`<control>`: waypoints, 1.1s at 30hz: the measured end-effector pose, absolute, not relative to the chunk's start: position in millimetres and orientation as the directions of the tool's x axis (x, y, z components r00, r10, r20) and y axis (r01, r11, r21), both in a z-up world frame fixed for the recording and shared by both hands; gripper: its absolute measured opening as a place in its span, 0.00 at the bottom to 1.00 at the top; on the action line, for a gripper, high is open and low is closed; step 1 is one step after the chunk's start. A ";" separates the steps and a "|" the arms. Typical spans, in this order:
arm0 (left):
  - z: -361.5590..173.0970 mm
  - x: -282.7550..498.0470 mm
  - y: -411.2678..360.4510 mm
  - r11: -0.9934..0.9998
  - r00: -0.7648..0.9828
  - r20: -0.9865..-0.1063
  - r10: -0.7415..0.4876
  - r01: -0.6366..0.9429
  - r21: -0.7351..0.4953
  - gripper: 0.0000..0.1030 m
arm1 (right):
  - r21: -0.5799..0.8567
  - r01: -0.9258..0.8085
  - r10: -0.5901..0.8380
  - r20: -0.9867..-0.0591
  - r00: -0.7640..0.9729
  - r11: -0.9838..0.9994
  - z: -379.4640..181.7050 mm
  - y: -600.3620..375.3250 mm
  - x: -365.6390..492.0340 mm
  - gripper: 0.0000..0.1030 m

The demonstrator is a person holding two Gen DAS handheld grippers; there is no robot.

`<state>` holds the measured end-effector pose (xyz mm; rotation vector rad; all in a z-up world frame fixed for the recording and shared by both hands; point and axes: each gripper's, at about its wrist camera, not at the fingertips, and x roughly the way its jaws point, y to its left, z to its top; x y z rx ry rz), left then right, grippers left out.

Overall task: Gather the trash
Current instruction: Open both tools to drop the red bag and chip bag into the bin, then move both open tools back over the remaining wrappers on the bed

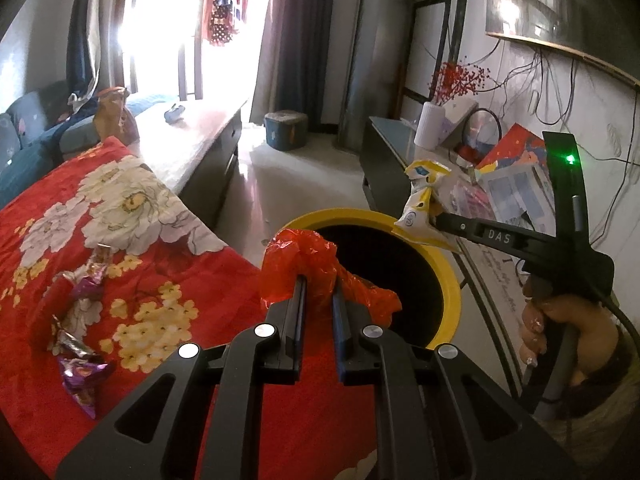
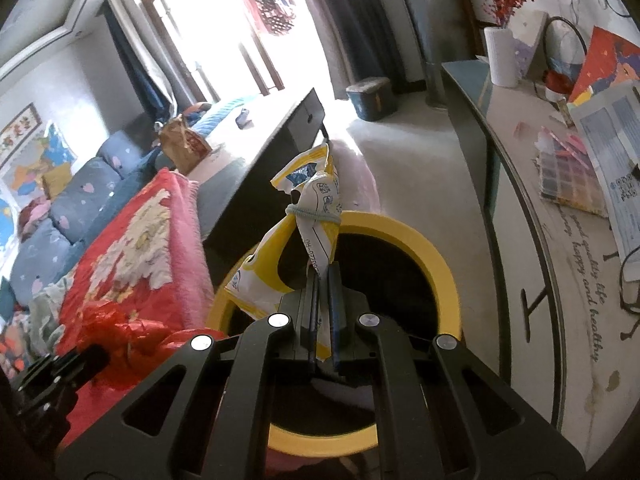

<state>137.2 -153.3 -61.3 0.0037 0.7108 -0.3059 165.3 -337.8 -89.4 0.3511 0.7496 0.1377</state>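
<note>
My left gripper (image 1: 319,282) is shut on a crumpled red plastic bag (image 1: 308,256), held at the near rim of a yellow bin (image 1: 450,272) with a dark inside. My right gripper (image 2: 323,276) is shut on a yellow and white snack wrapper (image 2: 312,216) tied with a pale band, hanging above the same yellow bin (image 2: 424,236). In the left wrist view the right gripper (image 1: 434,220) comes in from the right with the wrapper (image 1: 420,196) over the bin's far rim. Purple and silver candy wrappers (image 1: 82,380) lie on the red floral blanket (image 1: 168,248). The red bag (image 2: 128,332) also shows low left in the right wrist view.
A long dark table (image 1: 200,144) stands behind the blanket. On the right, a counter (image 2: 532,272) holds a white vase (image 2: 502,56), papers and a colour card. A teal box (image 1: 285,128) sits on the pale floor. A hand (image 1: 560,320) grips the right tool.
</note>
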 end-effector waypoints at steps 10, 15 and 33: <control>-75.5 150.1 -173.0 0.947 0.689 -0.665 -0.290 0.306 -0.096 0.11 | 0.364 0.039 0.238 -0.682 0.692 0.931 -112.4 -349.9 171.9 0.02; -83.0 158.7 -177.5 0.947 0.678 -0.677 -0.286 0.306 -0.094 0.12 | 0.396 0.047 0.263 -0.689 0.676 0.917 -118.1 -353.5 173.7 0.12; -65.3 157.8 -140.4 0.970 0.745 -0.621 -0.244 0.188 -0.155 0.93 | 0.328 0.008 0.212 -0.630 0.747 0.945 -87.6 -334.9 161.7 0.67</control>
